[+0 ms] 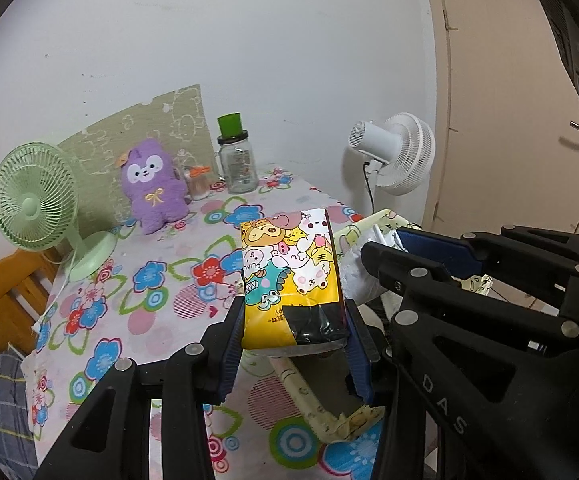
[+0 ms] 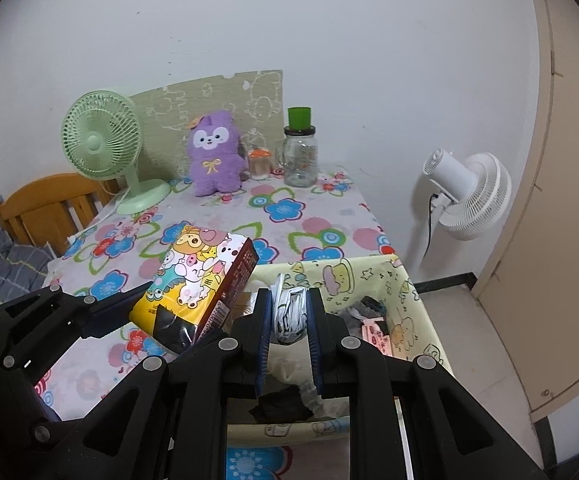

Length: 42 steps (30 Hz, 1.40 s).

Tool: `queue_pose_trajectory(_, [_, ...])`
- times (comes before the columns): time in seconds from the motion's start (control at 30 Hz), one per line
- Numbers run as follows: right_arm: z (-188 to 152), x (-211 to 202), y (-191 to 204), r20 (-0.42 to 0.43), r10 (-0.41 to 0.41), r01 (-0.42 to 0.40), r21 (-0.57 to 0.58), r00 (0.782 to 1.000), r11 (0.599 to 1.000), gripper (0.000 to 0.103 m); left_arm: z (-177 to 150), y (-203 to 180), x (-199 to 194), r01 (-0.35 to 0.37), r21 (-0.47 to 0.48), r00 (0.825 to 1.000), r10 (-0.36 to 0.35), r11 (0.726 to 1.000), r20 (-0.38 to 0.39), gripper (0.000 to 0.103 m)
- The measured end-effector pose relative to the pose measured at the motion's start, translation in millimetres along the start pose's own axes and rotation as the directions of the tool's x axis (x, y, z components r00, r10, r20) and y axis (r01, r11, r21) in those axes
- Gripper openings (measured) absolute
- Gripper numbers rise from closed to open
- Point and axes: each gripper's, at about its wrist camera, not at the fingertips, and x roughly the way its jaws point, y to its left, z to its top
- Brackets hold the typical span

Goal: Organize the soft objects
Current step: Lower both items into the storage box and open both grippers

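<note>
Left gripper [image 1: 294,344]: clamped on yellow cartoon-print soft tissue pack [image 1: 289,276] — its far end overhangs and may sag or slip.
Right gripper [image 2: 288,334]: squeezing crumpled white plastic bag [image 2: 288,312] over pale yellow fabric bin [image 2: 411,300] — the 2 close grippers risk colliding.

Both wrist views face the wall, sharing the floral table [image 1: 161,280] close below.

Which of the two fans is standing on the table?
The green fan, standing on the floral tablecloth left of the purple plush. The white fan stands off the table, by the door.
</note>
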Motion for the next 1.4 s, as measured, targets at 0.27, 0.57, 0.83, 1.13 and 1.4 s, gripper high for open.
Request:
queue_pose_trajectory(0.27, [-2.3,6.8,-17.6,0.000,-0.020,0.020,0.026,1.000,0.999,0.020,4.9,-9.0,15.3,0.031,0.004,0.999,-0.031,1.000,-0.019,0.048])
queue_pose_trajectory(0.57, [-5.1,20.9,-40.6,-0.029,-0.029,0.031,0.066,0.999,0.997,0.020,7.7,-18.9,42.2,0.052,0.002,0.997,-0.051,0.999,-0.062,0.048])
queue_pose_trajectory(0.83, [-10.4,39.4,-54.5,-0.066,-0.030,0.036,0.087,0.997,0.996,0.019,4.9,-24.4,65.7,0.034,0.000,0.993,-0.034,0.999,-0.109,0.052])
queue_pose_trajectory(1.13, [-14.7,58.9,-61.7,-0.104,-0.024,0.035,0.102,0.994,0.994,0.019,2.7,-18.1,81.7,0.018,-0.016,0.988,-0.020,1.000,-0.151,0.078])
queue_pose_trajectory(1.4, [-18.8,82.5,-60.2,-0.174,-0.036,0.054,0.104,0.984,0.993,0.047,1.9,-19.6,83.4,0.018,0.005,0.987,-0.017,1.000,-0.157,0.082])
